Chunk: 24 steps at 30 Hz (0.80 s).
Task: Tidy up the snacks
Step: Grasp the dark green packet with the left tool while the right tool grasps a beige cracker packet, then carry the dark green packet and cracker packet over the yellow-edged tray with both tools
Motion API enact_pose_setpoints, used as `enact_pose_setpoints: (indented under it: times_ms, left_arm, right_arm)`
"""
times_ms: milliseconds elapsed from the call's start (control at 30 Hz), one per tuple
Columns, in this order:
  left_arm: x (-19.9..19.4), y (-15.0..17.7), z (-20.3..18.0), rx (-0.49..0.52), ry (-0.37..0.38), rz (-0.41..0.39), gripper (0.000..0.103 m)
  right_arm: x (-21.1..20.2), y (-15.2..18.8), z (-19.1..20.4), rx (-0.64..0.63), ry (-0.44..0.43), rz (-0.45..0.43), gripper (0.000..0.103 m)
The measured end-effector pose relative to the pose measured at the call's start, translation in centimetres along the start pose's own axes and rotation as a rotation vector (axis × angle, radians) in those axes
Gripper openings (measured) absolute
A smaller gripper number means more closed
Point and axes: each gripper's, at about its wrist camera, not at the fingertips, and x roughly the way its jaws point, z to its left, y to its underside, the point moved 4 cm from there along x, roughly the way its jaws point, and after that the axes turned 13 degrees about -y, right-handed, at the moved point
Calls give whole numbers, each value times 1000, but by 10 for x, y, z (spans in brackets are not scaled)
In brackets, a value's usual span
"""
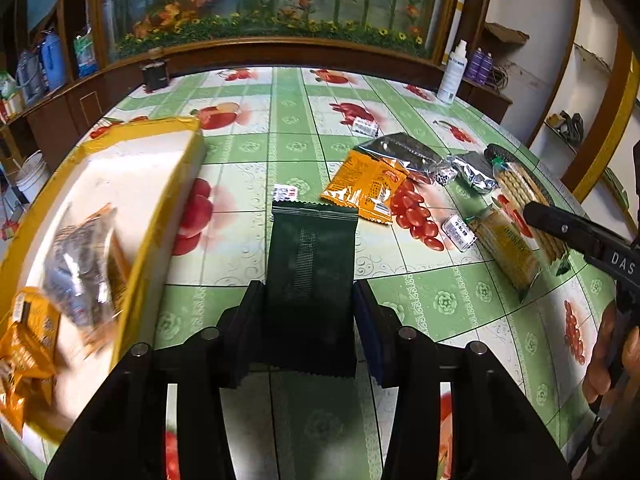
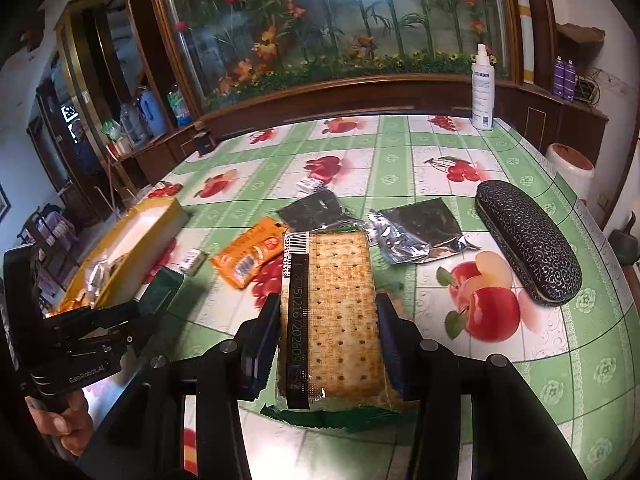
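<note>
Cardboard, yellow-edged and white inside, forms the open box [image 1: 132, 184] at the left of the table [image 1: 288, 136], holding crinkly foil and orange snack bags. Just right of it, the left gripper [image 1: 308, 300] pinches a flat dark green sachet [image 1: 312, 256] with serrated ends, lifted above the glossy fruit-print cloth. Further right lie an orange packet [image 1: 368, 188] and silvery foil wrappers [image 2: 416, 232]. The right gripper [image 2: 328, 320] clamps a clear-wrapped rectangular cracker pack [image 2: 336, 312]. A textured oblong glasses case [image 2: 528, 240] rests at far right.
</note>
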Motion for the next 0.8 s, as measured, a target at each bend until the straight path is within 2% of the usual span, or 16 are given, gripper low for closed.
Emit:
enact_pose_setpoints:
  times_ms: [533, 800]
  left_arm:
    - [-53, 6, 44, -97, -208, -121, 43]
    - [-68, 4, 62, -138, -259, -162, 43]
  right_arm:
    - [3, 22, 66, -42, -87, 24, 47]
    - [2, 20, 100, -92, -127, 21, 47]
